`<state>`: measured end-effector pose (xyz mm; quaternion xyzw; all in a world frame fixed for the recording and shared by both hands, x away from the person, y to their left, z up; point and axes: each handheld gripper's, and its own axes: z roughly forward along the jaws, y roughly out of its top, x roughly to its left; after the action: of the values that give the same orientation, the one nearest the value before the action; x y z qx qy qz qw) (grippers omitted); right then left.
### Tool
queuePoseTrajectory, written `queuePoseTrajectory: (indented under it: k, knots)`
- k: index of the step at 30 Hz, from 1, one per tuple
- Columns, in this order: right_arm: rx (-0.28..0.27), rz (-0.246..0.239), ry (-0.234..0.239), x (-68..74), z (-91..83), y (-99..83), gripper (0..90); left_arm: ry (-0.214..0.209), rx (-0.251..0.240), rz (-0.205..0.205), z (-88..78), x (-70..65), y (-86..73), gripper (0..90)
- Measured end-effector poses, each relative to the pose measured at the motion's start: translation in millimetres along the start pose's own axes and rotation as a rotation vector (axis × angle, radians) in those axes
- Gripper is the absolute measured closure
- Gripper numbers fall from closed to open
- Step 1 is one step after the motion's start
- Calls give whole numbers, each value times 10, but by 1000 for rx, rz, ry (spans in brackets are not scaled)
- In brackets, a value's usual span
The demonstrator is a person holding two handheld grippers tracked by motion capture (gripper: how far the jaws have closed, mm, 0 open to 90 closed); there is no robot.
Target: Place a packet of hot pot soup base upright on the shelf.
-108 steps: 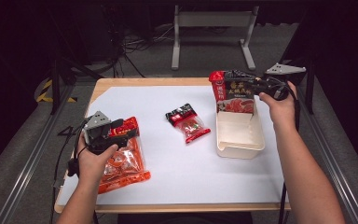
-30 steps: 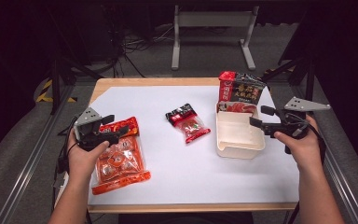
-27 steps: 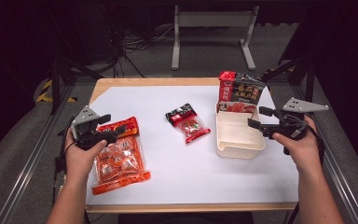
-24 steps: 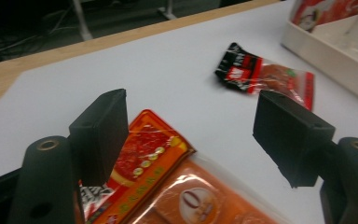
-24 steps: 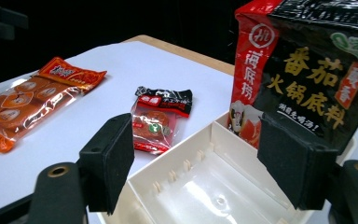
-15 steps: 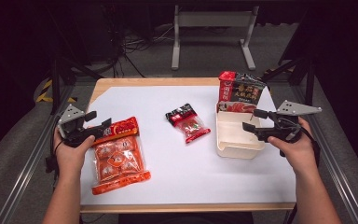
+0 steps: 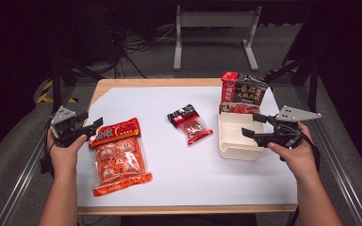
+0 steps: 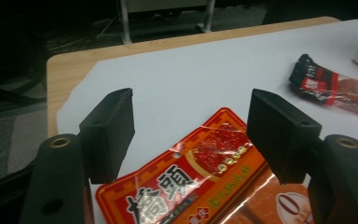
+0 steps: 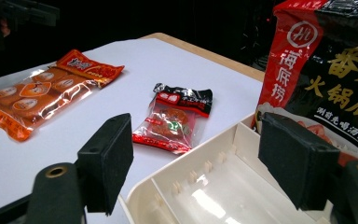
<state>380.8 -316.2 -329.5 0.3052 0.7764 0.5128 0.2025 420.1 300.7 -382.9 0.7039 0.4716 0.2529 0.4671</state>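
Note:
A large orange snack bag (image 7: 118, 155) lies flat at the table's left. My left gripper (image 7: 93, 128) hovers at the bag's top left corner. Its jaws have just been closing a little and stand open, with nothing pressed between them. In the left gripper view the bag's red top edge (image 8: 191, 186) lies under the gap of the left gripper (image 8: 191, 135). A small red-black packet (image 7: 190, 123) lies mid-table. A cream tray (image 7: 231, 150) at the right holds an upright red-black pouch (image 7: 242, 92). My right gripper (image 7: 249, 125) is open and empty over the tray (image 9: 214, 186).
A white sheet (image 7: 169, 103) covers a wooden table with bare wood at its far and near edges. Metal rails run along both sides. A grey metal stand (image 7: 214, 28) sits on the dark floor beyond.
My left gripper slid left, off the orange bag to its top left corner, and sank slightly. The right gripper, which earlier held the pouch, has drifted slightly toward me beside the tray.

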Motion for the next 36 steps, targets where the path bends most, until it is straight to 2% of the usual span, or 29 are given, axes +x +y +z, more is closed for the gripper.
queuePoseTrajectory:
  k: [2,6,8,10,12,13,19,23,26,30,36]
  knots:
    - [8,-5,-2,17,6,-15,267,12,20,-8,25,45,-14,341]
    - [20,-5,-1,47,22,-40,273,24,43,1,56,90,-28,352]
    - [22,-4,1,59,26,-41,273,42,75,0,73,112,-38,361]
    - [20,-6,7,72,31,-41,275,58,119,2,84,118,-43,418]
    - [20,-10,11,78,34,-40,276,66,131,5,94,120,-45,432]
    - [21,-13,15,92,42,-43,276,52,151,-21,128,156,-61,432]
    - [29,-16,20,118,45,-65,276,76,194,-39,215,255,-154,414]
    - [23,-14,21,123,37,-66,276,53,187,-59,265,297,-218,389]
    - [25,-15,20,129,41,-69,276,51,221,-76,306,335,-264,358]
    - [28,-18,23,138,54,-69,276,68,260,-92,337,375,-332,353]
    - [37,-19,27,142,92,-72,276,43,301,-120,374,400,-400,352]
